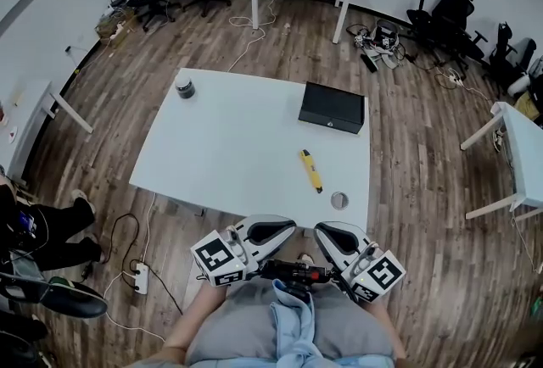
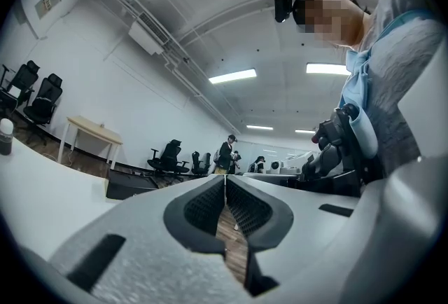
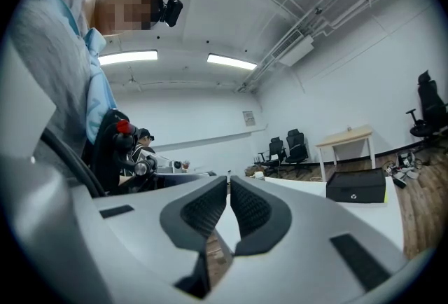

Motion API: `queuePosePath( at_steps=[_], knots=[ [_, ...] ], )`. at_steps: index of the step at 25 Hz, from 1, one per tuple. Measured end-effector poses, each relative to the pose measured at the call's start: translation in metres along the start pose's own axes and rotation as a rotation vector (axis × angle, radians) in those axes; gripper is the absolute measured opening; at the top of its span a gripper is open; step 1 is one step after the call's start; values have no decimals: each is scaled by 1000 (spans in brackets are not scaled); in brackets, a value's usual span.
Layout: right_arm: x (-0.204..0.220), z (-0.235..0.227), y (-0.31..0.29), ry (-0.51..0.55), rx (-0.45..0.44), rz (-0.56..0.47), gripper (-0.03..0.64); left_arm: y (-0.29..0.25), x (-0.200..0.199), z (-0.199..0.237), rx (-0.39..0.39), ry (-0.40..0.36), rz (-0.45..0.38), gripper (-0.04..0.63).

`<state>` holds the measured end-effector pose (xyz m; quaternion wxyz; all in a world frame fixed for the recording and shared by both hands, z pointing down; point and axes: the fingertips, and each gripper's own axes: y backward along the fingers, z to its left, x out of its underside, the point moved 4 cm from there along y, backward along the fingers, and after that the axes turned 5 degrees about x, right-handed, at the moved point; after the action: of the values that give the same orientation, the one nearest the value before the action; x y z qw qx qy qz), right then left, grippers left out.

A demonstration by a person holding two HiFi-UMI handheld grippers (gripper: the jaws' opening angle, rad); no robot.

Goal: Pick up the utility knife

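Utility knife [image 1: 311, 170], slim yellow plastic, blade indiscernible, flat on white rectangular table [image 1: 229, 146], at 12 o'clock from grey left gripper [image 2: 225, 178] and right gripper [image 3: 229, 178], ribbed jaws clenched, empty.

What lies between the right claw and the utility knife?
In the head view, only bare white table and a small round grey disc near its edge lie between the right claw and the yellow utility knife.
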<state>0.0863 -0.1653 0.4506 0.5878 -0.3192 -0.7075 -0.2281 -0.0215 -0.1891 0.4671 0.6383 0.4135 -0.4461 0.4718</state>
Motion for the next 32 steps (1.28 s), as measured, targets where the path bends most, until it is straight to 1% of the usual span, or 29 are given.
queuePosePath(
  at_steps=[4,6,11,15,19,26,32],
  knots=[
    [-5,-12,-1,62,-11,-6,31,-4,-7,2,-22,-2,-13,18],
    [-5,-16,-3,71,-16,-3,31,-3,-5,5,-37,6,-25,18],
    [-6,-27,-6,47,1,18,31,1,-4,9,-65,28,-48,18],
    [-5,-43,-8,66,22,34,31,4,-1,12,-90,35,-59,18],
    [-4,-53,-12,69,19,52,31,6,-2,14,-103,40,-63,20],
    [10,-67,-20,35,32,86,32,11,-1,17,-112,45,-57,19],
    [15,-77,-26,46,44,117,32,15,0,16,-109,47,-55,19]
  ],
)
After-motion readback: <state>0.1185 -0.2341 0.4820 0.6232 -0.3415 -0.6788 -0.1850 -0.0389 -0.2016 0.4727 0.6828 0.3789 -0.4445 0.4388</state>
